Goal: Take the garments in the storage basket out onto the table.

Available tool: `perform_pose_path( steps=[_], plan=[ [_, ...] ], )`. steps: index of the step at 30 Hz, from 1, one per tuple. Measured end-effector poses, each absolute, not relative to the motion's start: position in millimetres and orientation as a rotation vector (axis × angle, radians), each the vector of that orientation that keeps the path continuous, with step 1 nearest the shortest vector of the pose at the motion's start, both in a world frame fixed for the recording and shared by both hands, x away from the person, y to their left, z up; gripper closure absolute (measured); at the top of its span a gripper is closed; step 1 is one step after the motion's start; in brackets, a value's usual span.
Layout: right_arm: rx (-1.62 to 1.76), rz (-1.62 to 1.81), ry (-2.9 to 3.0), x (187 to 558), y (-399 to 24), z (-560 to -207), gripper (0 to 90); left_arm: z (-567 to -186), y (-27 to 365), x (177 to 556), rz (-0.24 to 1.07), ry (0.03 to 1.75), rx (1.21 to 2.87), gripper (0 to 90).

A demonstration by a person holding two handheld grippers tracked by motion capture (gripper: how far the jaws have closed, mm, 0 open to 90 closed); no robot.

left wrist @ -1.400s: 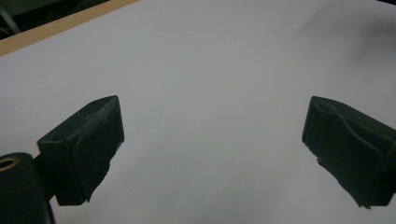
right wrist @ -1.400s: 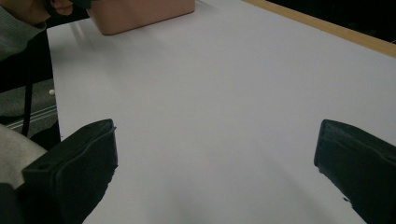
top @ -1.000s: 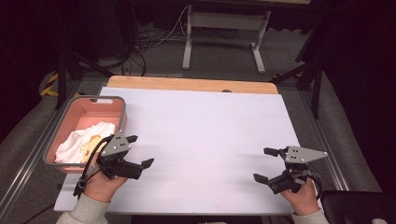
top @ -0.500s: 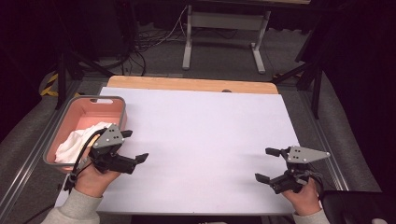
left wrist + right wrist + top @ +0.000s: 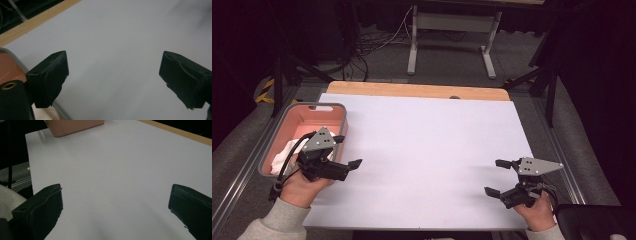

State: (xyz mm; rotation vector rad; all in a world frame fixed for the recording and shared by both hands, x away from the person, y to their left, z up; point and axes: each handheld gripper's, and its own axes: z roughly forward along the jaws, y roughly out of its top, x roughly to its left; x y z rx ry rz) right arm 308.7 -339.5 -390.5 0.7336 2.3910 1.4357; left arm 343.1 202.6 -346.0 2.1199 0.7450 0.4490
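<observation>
A: Pink bin (image 5: pixel 339 112) sits just left of the left gripper (image 5: pixel 348 151); white cloth (image 5: pixel 284 152) bunched inside. Both sets of jaws apart, empty.

B: Right gripper (image 5: pixel 498 177) far off. Cloth likely light, limp; pinch a raised fold.

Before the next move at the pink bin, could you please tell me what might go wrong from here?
1. The left claw is open and empty right beside the pink bin; a careless swing could knock the rim and shift the bin.
2. The left claw's black cable trails over the white cloth in the bin; it might snag and drag the cloth.
3. The right claw is open near the table's front edge, far from the bin.
</observation>
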Motion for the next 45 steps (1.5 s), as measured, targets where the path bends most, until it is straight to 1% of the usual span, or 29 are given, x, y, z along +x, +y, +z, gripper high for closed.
perform_pose_path(
  steps=[7, 9, 10, 13, 22, 40, 43, 45],
  plan=[
    [0.737, 1.432, 2.396, 309, -339, -392, 0.0, -342, 210, 350, 0.459, 0.778, 2.117, 10.1],
    [0.739, 1.429, 2.397, 309, -339, -392, 0.0, -342, 211, 350, 0.448, 0.79, 2.105, 10.7],
    [0.739, 1.43, 2.399, 310, -339, -392, 0.0, -342, 214, 353, 0.417, 0.807, 2.075, 11.6],
    [0.74, 1.456, 2.397, 310, -339, -392, 0.0, -342, 218, 356, 0.451, 0.809, 2.087, 13.3],
    [0.747, 1.455, 2.41, 310, -338, -393, 0.0, -343, 229, 365, 0.493, 0.843, 2.134, 12.2],
    [0.748, 1.441, 2.42, 310, -337, -394, 0.0, -348, 262, 386, 0.507, 0.978, 2.141, 12.8],
    [0.755, 1.441, 2.419, 311, -338, -395, 0.0, -352, 268, 392, 0.518, 1.006, 2.169, 7.9],
    [0.753, 1.441, 2.419, 311, -338, -395, 0.0, -352, 270, 393, 0.527, 1.01, 2.178, 6.3]
  ],
)
